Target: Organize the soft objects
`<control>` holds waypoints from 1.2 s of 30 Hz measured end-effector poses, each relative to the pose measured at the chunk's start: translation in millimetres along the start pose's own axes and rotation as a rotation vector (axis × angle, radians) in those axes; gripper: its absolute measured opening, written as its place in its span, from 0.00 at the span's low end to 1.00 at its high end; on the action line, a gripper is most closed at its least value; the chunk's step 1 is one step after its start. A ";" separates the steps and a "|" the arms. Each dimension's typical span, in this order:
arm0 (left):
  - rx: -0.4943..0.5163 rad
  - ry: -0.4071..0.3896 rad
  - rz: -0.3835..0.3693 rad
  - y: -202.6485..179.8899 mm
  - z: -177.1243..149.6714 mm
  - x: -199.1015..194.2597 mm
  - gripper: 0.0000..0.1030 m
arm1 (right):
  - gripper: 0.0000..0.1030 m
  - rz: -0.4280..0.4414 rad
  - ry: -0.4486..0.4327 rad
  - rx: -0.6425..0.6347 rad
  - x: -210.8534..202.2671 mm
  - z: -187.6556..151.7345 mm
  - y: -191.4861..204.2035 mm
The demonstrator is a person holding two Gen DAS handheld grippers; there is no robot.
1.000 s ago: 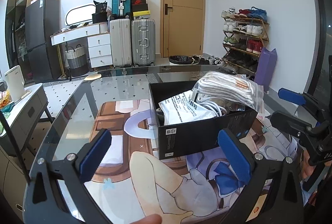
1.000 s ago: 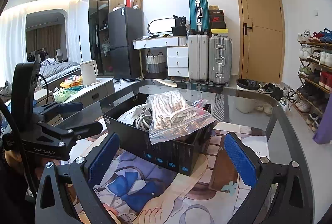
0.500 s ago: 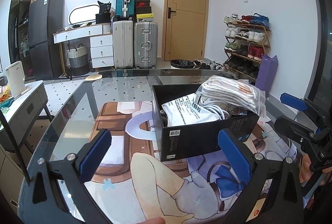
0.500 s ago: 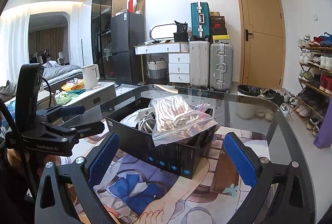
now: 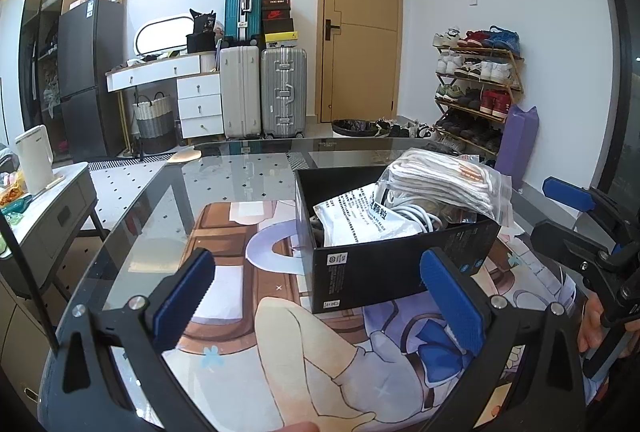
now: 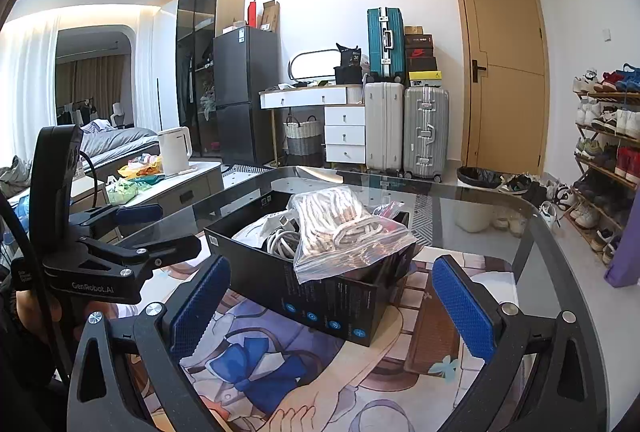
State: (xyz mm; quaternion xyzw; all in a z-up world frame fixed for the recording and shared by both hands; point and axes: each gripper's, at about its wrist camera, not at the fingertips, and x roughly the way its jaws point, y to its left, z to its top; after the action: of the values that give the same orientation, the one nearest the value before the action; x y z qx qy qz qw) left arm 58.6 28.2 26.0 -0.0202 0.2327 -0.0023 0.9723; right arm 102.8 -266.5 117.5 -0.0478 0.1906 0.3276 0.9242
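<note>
Here, from the left wrist camera, the left gripper [image 5: 316, 296] hangs over the printed anime desk mat [image 5: 280, 344] with its two blue-padded fingers spread wide and nothing between them. The black cardboard box [image 5: 384, 268] sits ahead and to its right on the glass-topped table [image 5: 224, 176], one corner turned toward the camera. Inside I count one white printed pouch [image 5: 356, 220], one coil of white cable [image 5: 416, 214], and one clear zip bag of cream-and-orange woven cord [image 5: 444, 180] lying on top, its long axis running along the box's far side and sagging over the right wall. There may be more beneath; the box wall hides it. At the right edge the right gripper [image 5: 580, 220] comes into view with a hand [image 5: 600, 324] on its handle.

From the right wrist camera, the right gripper [image 6: 332, 302] is likewise spread and empty. The same box [image 6: 320, 284] lies straight ahead between its fingers, and the zip bag [image 6: 340, 232] drapes over the near wall toward this claw, long axis pointing away from it. The cable coil [image 6: 280, 242] sits left of the bag. The left gripper [image 6: 136, 228] stands off to the left, well apart from the box. I'd judge the right one nearer the overhanging bag, so tucking it in falls to that hand.
</note>
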 end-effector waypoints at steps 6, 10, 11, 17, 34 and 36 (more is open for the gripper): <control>0.011 -0.012 0.004 -2.0 0.2 -1.7 1.00 | 0.99 0.001 -0.001 0.000 0.4 0.3 -0.1; 0.010 -0.012 0.003 -2.5 -0.3 -2.2 1.00 | 0.99 0.001 -0.001 0.000 0.7 0.1 0.1; 0.010 -0.012 0.002 -2.6 -0.3 -2.2 1.00 | 0.99 0.000 0.001 0.000 0.5 0.0 0.1; 0.008 -0.011 0.002 -2.6 -0.4 -2.1 1.00 | 0.99 0.000 -0.001 0.000 0.3 -0.3 0.2; 0.008 -0.014 -0.003 -3.8 -2.1 -2.2 1.00 | 0.99 0.001 -0.002 0.000 0.6 -0.8 0.2; 0.006 -0.014 -0.004 -3.7 -2.2 -2.1 1.00 | 0.99 -0.001 0.000 0.001 0.3 -0.9 0.3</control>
State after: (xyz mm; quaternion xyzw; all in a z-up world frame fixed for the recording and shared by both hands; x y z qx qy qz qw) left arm 55.8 24.5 25.1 -0.0178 0.2259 -0.0046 0.9740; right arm 102.6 -266.2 116.5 -0.0475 0.1904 0.3273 0.9243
